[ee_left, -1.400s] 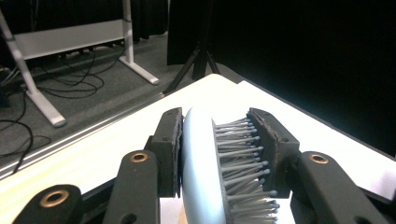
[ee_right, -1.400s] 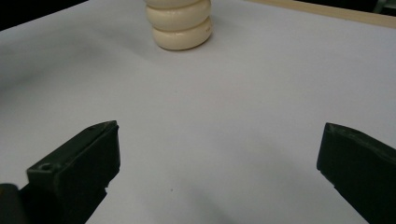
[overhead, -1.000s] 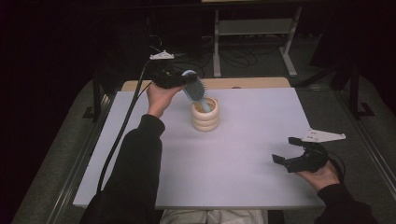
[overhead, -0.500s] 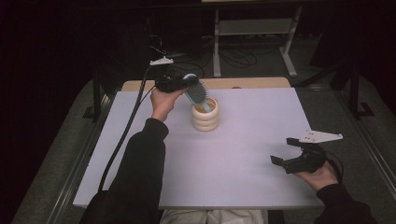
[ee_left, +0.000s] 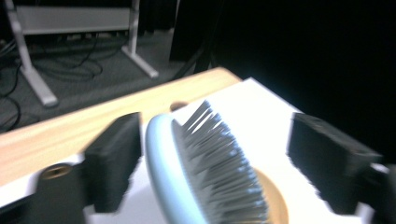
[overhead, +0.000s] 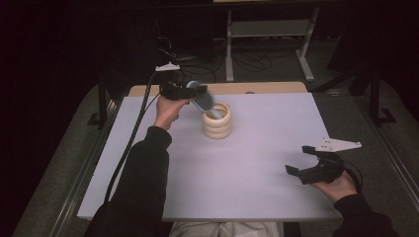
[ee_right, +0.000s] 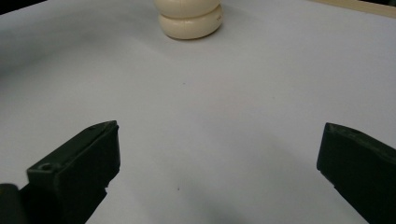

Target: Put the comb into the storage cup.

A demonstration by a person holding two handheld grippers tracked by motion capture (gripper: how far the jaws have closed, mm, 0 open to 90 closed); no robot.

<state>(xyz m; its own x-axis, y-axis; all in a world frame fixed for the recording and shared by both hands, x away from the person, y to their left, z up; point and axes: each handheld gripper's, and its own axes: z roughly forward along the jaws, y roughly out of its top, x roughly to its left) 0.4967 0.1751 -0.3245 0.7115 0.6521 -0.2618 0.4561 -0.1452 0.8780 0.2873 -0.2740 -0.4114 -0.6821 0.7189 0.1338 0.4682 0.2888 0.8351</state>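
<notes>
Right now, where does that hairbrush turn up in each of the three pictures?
High view: hairbrush upper middle, leaning in the cream ringed holder.
Left gripper view: bottom middle, between the left gripper, whose jaws have just been opening, apart from it.
Right gripper view: not in it.
Shared landmark: the cream ringed holder.

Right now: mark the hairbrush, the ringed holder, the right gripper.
hairbrush (ee_left: 219,172), left gripper view, on the bristles
ringed holder (overhead: 217,124), high view, on its side wall
right gripper (overhead: 301,160), high view, between its open jaws

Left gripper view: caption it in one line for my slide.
Left gripper, jaws just opened, straddles a pale-blue hairbrush leaning into the cream ringed holder.
</notes>
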